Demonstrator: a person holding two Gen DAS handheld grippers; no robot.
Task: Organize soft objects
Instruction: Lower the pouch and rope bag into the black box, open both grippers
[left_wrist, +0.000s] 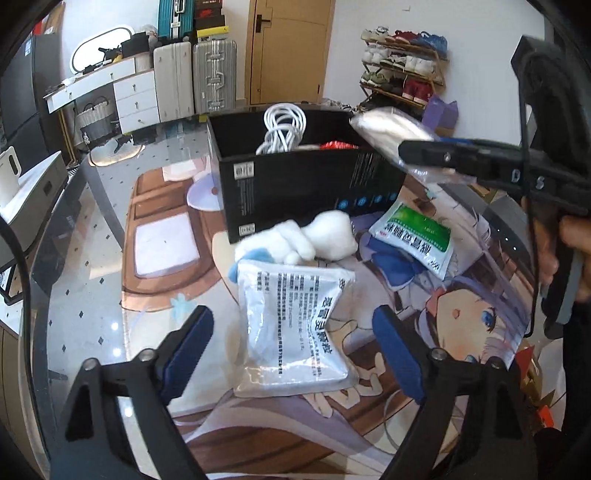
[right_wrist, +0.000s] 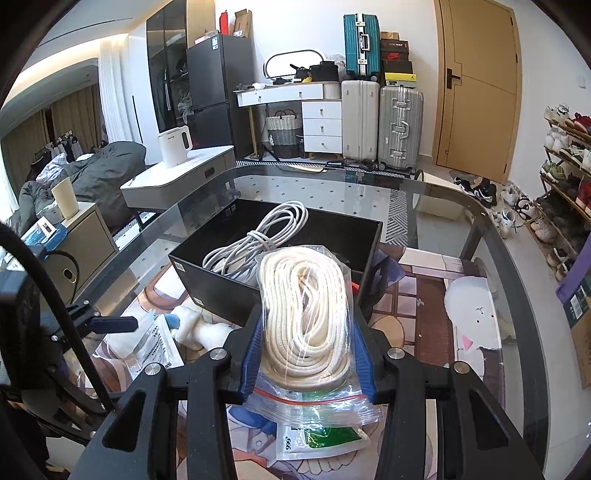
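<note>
The right gripper is squeezed tight on a clear zip bag of cream rope. It holds the bag up in the air, just over the near wall of the black box. The box sits near the middle of the glass table, on a cartoon picture mat. A coil of white cable lies inside the box.

The left gripper has its jaws apart, and they touch nothing. A silver-white medicine pouch lies flat on the mat between the two fingers. Just past the pouch, a fluffy white plush toy with a bit of blue rests against the front of the box. A green and white medicine packet lies beside the toy, nearer the table's right edge.
</note>
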